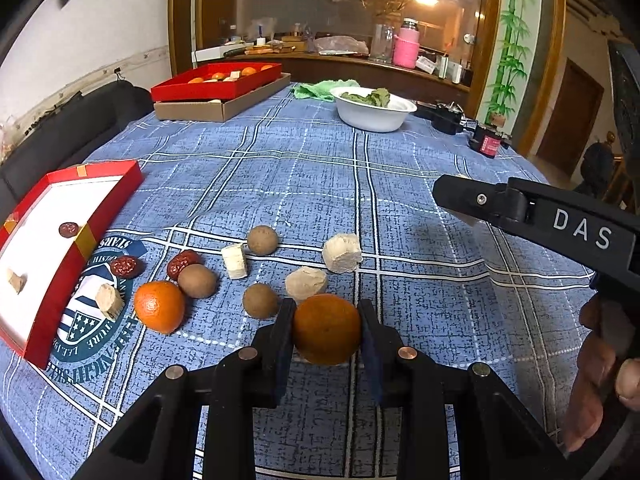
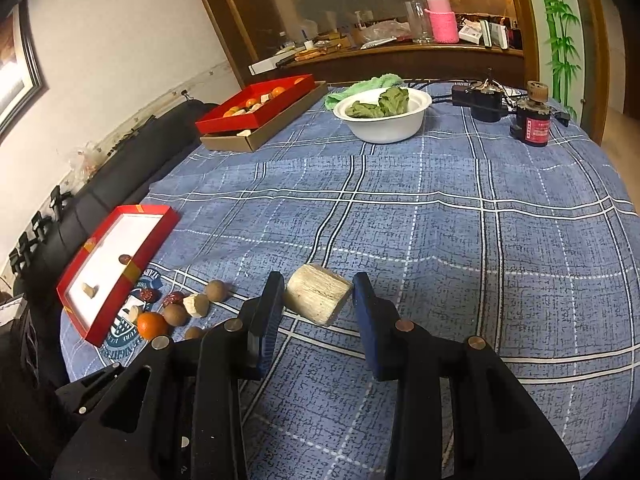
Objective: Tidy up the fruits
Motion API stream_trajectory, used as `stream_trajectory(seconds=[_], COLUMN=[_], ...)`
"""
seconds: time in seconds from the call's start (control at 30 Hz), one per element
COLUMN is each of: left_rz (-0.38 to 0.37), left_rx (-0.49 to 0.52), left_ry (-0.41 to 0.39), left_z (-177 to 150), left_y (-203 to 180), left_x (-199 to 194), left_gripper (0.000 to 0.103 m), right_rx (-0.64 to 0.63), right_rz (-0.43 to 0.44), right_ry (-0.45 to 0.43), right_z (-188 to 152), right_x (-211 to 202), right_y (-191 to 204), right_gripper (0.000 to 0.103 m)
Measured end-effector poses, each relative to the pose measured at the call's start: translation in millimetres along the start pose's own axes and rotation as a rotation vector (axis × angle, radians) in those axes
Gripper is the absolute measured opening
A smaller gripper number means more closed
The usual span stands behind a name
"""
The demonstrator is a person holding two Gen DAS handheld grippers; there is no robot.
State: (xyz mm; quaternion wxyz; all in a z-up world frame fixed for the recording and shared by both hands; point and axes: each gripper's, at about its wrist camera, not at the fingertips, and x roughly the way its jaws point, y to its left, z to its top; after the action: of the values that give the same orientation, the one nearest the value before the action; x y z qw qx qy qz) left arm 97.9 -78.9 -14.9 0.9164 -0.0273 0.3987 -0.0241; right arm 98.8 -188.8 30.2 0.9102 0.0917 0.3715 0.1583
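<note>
place: home dining room | signs: tablecloth (image 2: 440,220), cluttered sideboard (image 2: 400,46) (bamboo mural)

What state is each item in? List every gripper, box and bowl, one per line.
left gripper: shut on an orange
right gripper: shut on a pale chunk
near red box: open, holding one red date and one pale piece
far red box: open, holding oranges and pale pieces
white bowl: upright, green leaves inside

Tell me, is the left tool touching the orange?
Touching. The left wrist view shows the left tool with both pads pressed against the orange's sides.
</note>
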Motion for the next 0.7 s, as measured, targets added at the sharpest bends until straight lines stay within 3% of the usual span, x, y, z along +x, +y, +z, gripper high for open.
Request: stream_trajectory(seconds=[0.7], left_rz=[0.003], left_rx=[0.001], left_ry=[-0.042], left_z=[-3], left_y=[-1], left_x=[-18], left_gripper=[0.03], right_rx=[-0.016], right_rz=[0.003], right_ry=[-0.005], right_z=[0], right_x=[0], right_y=[2], right_gripper=[0.034])
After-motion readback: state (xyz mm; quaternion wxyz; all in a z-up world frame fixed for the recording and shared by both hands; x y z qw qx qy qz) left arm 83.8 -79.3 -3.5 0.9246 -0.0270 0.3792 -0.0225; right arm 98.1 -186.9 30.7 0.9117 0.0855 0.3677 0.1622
